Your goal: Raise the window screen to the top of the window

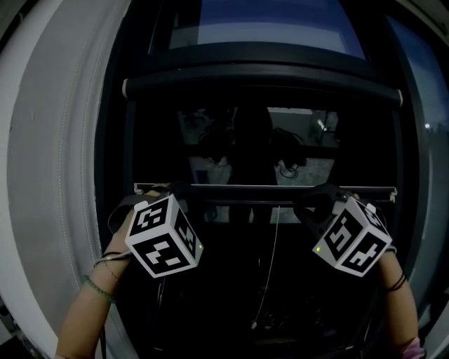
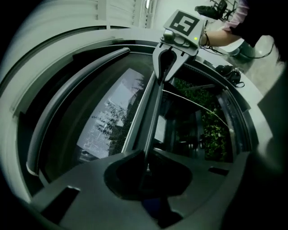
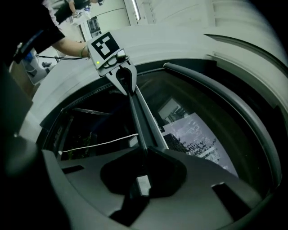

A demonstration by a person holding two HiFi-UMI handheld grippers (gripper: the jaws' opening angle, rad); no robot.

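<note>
The window screen's dark bottom bar point(image 1: 266, 189) runs level across the middle of the window, and the mesh point(image 1: 231, 140) stretches from it up to the roller housing point(image 1: 259, 83). My left gripper point(image 1: 175, 195) is shut on the bar near its left end. My right gripper point(image 1: 317, 200) is shut on it near the right end. In the left gripper view the bar point(image 2: 150, 117) leaves the left gripper point(image 2: 146, 159) and reaches the right gripper point(image 2: 167, 63). In the right gripper view the bar point(image 3: 139, 121) goes from the right gripper point(image 3: 141, 157) to the left gripper point(image 3: 122, 77).
A thin white pull cord point(image 1: 272, 245) hangs below the bar. The dark window frame point(image 1: 130, 140) borders both sides, and a pale wall point(image 1: 49, 175) stands to the left. A fixed glass pane point(image 1: 273, 21) lies above the roller housing. Small dark items point(image 1: 266, 322) rest low on the sill.
</note>
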